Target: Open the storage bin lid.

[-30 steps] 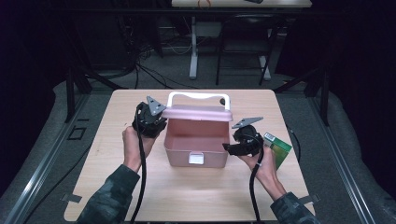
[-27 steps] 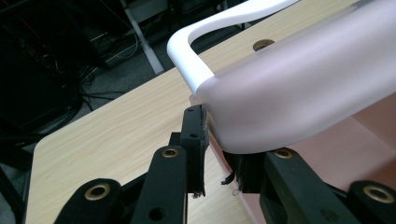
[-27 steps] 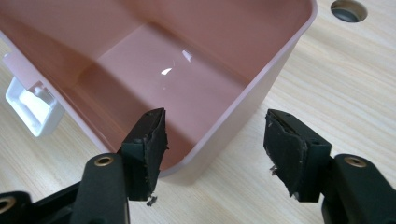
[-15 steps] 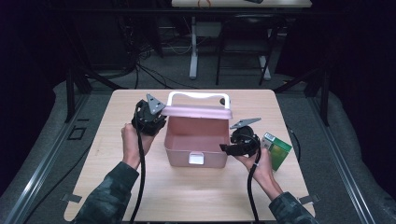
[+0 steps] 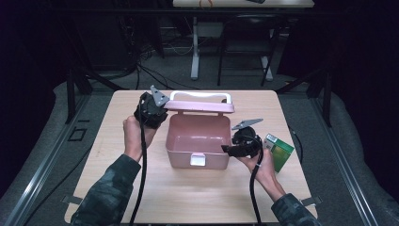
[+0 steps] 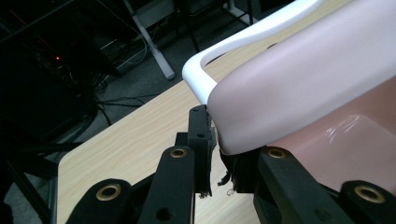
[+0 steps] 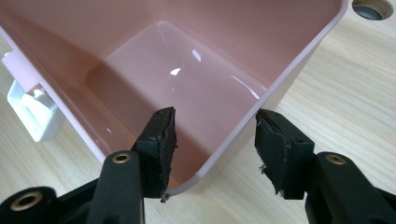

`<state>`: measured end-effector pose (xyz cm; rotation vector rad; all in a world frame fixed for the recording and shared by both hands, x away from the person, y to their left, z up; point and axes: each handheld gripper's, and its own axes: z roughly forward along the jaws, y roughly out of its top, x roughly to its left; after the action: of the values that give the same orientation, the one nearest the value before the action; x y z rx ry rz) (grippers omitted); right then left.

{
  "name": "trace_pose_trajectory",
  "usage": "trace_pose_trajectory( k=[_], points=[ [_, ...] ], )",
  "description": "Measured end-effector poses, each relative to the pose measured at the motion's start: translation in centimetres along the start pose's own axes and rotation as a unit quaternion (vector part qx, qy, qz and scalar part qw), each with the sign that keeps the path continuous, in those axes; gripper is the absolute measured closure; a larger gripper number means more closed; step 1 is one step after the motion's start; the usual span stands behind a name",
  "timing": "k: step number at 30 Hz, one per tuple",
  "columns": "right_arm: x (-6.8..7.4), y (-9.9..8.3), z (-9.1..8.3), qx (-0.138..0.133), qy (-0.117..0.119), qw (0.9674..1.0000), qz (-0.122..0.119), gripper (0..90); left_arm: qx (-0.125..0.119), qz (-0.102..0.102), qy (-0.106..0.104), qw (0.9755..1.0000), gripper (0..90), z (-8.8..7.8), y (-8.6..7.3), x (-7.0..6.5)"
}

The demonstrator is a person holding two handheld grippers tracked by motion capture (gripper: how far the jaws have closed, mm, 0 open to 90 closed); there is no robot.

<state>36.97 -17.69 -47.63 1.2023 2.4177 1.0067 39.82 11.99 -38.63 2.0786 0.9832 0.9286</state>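
A pink plastic box (image 5: 181, 157) stands open in the middle of the table, its lid (image 5: 200, 106) raised at the back with a white handle (image 5: 200, 95). My left gripper (image 5: 164, 108) has just been closing and is shut on the lid's left corner (image 6: 299, 88); in the left gripper view its fingers (image 6: 200, 135) clamp the lid's edge. My right gripper (image 5: 227, 149) straddles the box's front right corner. In the right gripper view the jaws (image 7: 215, 116) have narrowed a little, with the pink wall (image 7: 299, 60) between them and a gap at each pad.
A white latch (image 5: 197, 160) sits on the box's front wall, also the latch (image 7: 32, 112) in the right gripper view. A green carton (image 5: 278, 150) lies right of the box, beside my right hand. A round hole (image 7: 372, 7) is in the wooden tabletop (image 5: 211, 197).
The right gripper has edged slightly left onto the box's front right corner. The left hand and the raised lid have stayed in place.
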Motion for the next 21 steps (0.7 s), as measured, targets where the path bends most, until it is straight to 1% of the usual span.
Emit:
trace_pose_trajectory(
  k=[3, 13, 16, 17, 21],
  points=[
    [0.0, 0.0, 0.0, 0.001, 0.002, 1.0, 0.005, 47.9, 0.003, -0.004, -0.006, 1.0, 82.0, 0.2, 0.4, 0.3],
    [-0.3, 0.0, 0.0, 0.002, 0.007, 1.0, 0.006, 48.6, 0.012, -0.009, -0.014, 0.9998, 82.6, 0.8, 1.3, 1.0],
    [-0.5, 0.1, 0.1, 0.002, 0.011, 0.9999, 0.01, 49.3, 0.01, -0.009, -0.01, 0.9999, 83.2, 1.0, 1.7, 1.0],
    [-0.6, 0.1, 0.0, 0.003, 0.011, 0.9999, 0.009, 49.4, 0.009, -0.006, -0.009, 0.9999, 83.2, 1.0, 1.8, 1.0],
    [-0.6, 0.1, 0.0, 0.004, 0.009, 0.9999, 0.008, 49.5, 0.009, -0.007, -0.007, 0.9999, 83.3, 1.3, 2.2, 1.0]
  ],
)
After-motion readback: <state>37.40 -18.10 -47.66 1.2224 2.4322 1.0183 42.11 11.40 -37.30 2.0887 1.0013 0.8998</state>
